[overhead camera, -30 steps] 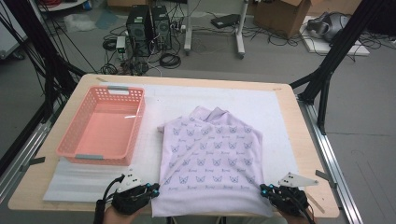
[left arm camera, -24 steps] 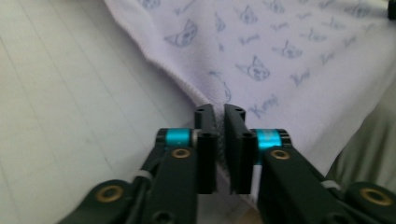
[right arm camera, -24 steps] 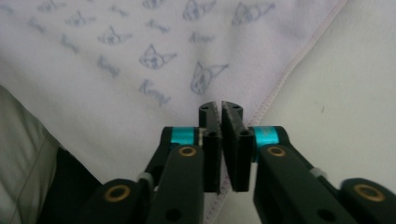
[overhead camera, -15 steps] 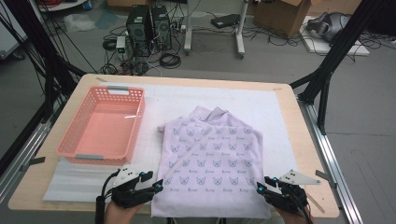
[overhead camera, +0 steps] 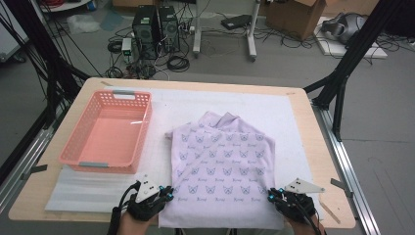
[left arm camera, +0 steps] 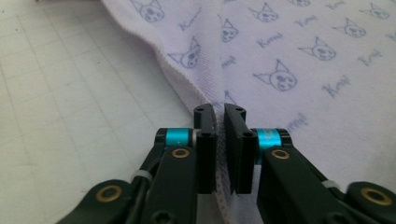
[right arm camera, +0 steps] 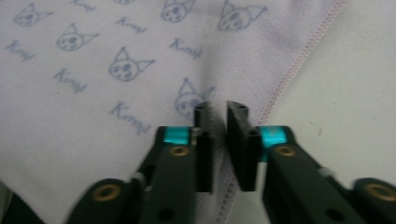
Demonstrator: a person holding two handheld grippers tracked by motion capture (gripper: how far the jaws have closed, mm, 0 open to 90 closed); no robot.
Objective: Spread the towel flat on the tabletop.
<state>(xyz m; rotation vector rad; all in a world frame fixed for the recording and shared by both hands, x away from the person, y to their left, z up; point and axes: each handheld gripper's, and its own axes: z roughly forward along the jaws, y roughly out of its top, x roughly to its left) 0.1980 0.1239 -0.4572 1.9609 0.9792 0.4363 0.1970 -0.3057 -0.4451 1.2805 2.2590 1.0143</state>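
Black jaws of the left gripper (left arm camera: 219,112) stand almost together, pinched on the hem of the lilac shirt (left arm camera: 289,56); cloth runs down between the pads. They have just been closing, after a brief opening. From above, the left gripper (overhead camera: 166,193) sits at the shirt's near-left corner, about 7 o'clock on the table (overhead camera: 313,147).

Right gripper (right arm camera: 218,112): jaws likewise narrow, clamped on the shirt's (right arm camera: 93,70) stitched edge, fabric pulled into the slot between the pads. These too have just been closing. From above, the right gripper (overhead camera: 274,196) holds the near-right corner, about 5 o'clock, with a grey three-cornered plate on its back.

Shirt (overhead camera: 225,161): flat on the white mat (overhead camera: 284,112), near the table's middle and toward the near edge; collar at 12 o'clock, bottom hem at 6 o'clock, reaching the table's front edge. Small cat-face print with script all over.

Pink basket (overhead camera: 73,154): at 9 to 10 o'clock of the shirt, on the mat, just beside the shirt's left sleeve but apart from it.

Beyond the table, at 12 o'clock: computer towers (overhead camera: 154,27) and loose cables on the floor.
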